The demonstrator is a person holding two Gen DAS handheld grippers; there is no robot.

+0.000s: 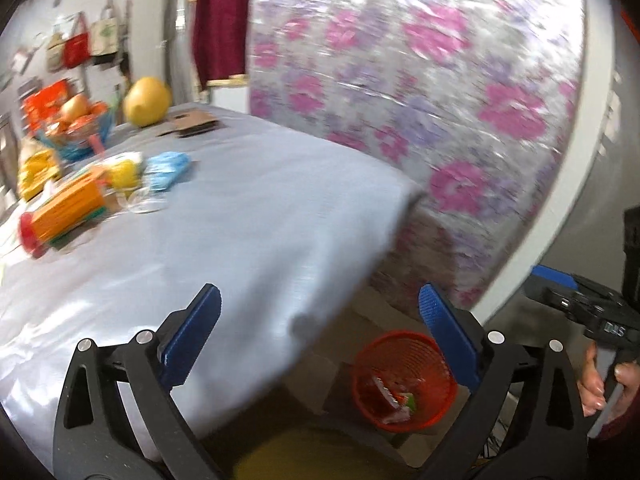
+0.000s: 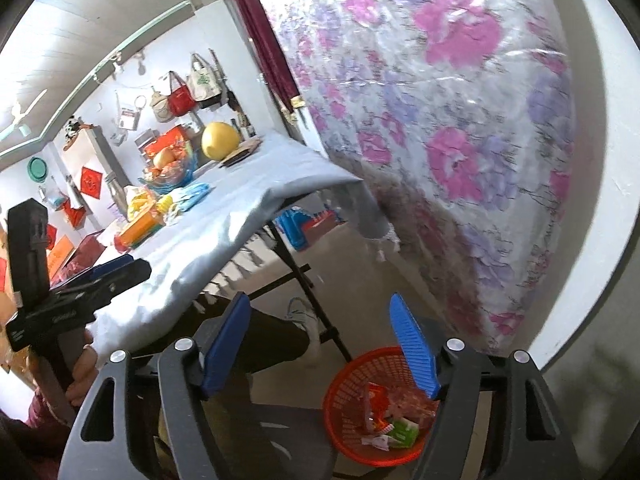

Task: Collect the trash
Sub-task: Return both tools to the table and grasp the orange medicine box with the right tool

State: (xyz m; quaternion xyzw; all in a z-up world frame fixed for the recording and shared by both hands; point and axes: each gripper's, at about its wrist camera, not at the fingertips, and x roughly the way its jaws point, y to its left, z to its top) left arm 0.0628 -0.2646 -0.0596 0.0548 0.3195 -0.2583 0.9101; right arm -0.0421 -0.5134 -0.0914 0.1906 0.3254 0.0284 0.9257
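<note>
A red mesh basket [image 1: 372, 360] [image 2: 344, 396] stands on a low seat beside the table and holds several wrappers [image 2: 384, 420]. My left gripper [image 1: 320, 300] is open over the table's corner, above the basket, with nothing between its blue pads. My right gripper [image 2: 320, 308] hangs open and empty just above the basket; it also shows at the edge of the left wrist view [image 1: 580, 308]. On the grey tablecloth [image 1: 240, 220] lie an orange box [image 1: 68, 208], a yellow item [image 1: 124, 172], a blue packet [image 1: 166, 168] and clear plastic [image 1: 144, 200], far from both grippers.
A fruit bowl [image 1: 76, 128], a yellow pomelo [image 1: 146, 100] and cardboard [image 1: 192, 124] sit at the table's far end. A flowered, plastic-wrapped mattress [image 1: 400, 80] leans behind. Under the table are folding legs [image 2: 304, 280], a person's shoe [image 2: 308, 320] and a blue stool [image 2: 296, 228].
</note>
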